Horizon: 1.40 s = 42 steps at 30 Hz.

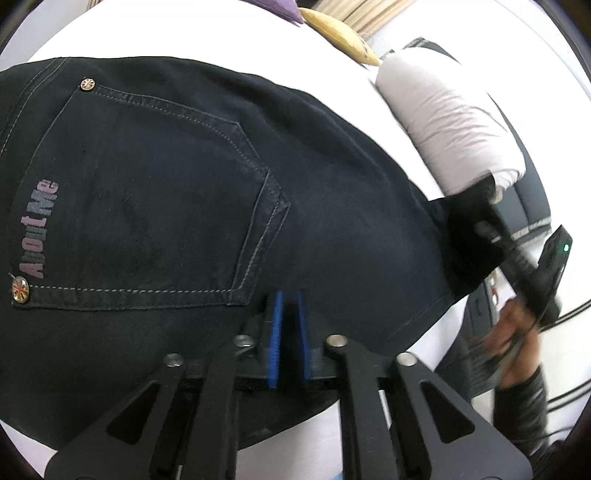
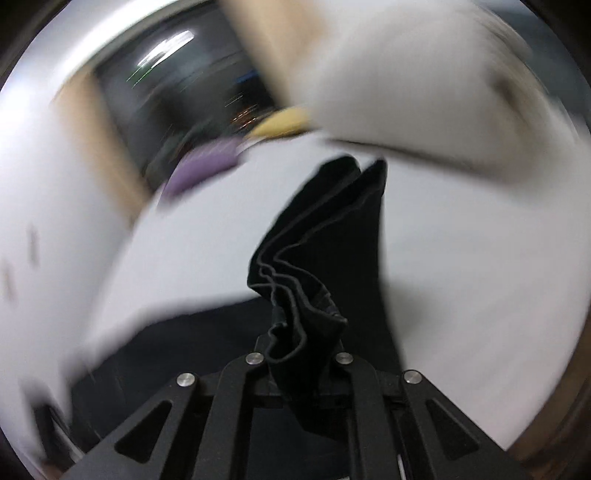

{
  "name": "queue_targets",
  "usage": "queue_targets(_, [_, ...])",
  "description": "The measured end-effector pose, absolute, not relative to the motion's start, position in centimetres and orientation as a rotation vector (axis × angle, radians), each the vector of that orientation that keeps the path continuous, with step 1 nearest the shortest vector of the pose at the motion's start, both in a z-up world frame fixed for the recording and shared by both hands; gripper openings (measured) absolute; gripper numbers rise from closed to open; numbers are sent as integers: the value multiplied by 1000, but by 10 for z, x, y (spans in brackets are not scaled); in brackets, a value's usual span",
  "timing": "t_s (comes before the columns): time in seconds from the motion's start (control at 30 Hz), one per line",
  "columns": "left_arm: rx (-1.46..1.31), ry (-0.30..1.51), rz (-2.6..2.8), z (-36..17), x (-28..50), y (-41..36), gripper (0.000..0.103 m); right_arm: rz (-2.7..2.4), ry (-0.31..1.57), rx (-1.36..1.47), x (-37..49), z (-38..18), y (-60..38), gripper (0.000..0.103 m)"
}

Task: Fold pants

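The dark denim pants point(image 1: 177, 192) lie seat-up on the white bed point(image 1: 184, 33), the left gripper point(image 1: 290, 332) nearly pressed together over them, while the right gripper point(image 2: 299, 347) pinches their bunched hem, lifted at the far leg end.

left gripper point(image 1: 288, 306): matte black linkage arms with triangular cut-outs, four round silver pivot screws, blue pads on the fingers point(image 1: 275, 339) | right gripper point(image 2: 301, 345): same black frame, silver screws, small green light on its body in the left view | person's hand point(image 1: 515, 345): dark grey sleeve at the wrist
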<state>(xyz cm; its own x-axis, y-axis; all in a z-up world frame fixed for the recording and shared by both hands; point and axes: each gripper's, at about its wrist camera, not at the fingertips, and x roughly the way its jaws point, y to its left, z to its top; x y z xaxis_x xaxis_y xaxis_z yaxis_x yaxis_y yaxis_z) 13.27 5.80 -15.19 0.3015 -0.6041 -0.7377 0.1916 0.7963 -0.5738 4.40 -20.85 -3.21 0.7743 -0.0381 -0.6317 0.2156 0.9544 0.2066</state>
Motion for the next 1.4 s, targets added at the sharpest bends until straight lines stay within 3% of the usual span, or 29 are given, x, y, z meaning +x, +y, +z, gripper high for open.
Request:
queue_targets(0.07, [-449, 1137, -568, -145, 133, 59, 48, -113, 759, 68, 62, -53, -161, 9])
queue_targets(0.1, [-464, 1127, -579, -142, 133, 59, 68, -107, 822, 1, 71, -72, -144, 9])
queue_targets(0.13, [-484, 1110, -586, -137, 133, 59, 78, -95, 863, -10, 77, -85, -137, 10])
queue_targets(0.17, [-489, 1104, -584, -134, 134, 59, 81, -95, 890, -13, 80, -96, -132, 10])
queue_targets(0.33, [-592, 1151, -610, -137, 147, 55, 84, -125, 878, -81, 78, -105, -127, 10])
queue_targets(0.57, [-679, 1186, -726, -125, 175, 23, 84, -131, 798, -179, 72, -77, -96, 10])
queue_targets(0.87, [-666, 1277, -749, -130, 212, -5, 84, -35, 766, -292, 56, -70, -29, 10])
queue_targets(0.97, [-686, 1305, -759, -140, 211, -4, 76, 6, 766, -307, 53, -69, -14, 10])
queue_targets(1.0, [-697, 1317, -764, -145, 211, -4, 60, 13, 766, -311, 53, -70, -11, 11])
queue_targets(1.03, [-704, 1326, -766, -147, 209, -3, 37, 20, 768, -315, 54, -70, -9, 11])
queue_targets(1.13, [-705, 1321, -751, -151, 203, 9, 17, 44, 778, -329, 57, -71, -3, 11])
queue_targets(1.23, [-699, 1293, -743, -146, 203, 21, 11, 72, 768, -352, 53, -69, 7, 11])
queue_targets(1.4, [-683, 1263, -718, -139, 202, 42, 11, 121, 755, -383, 51, -68, 20, 11])
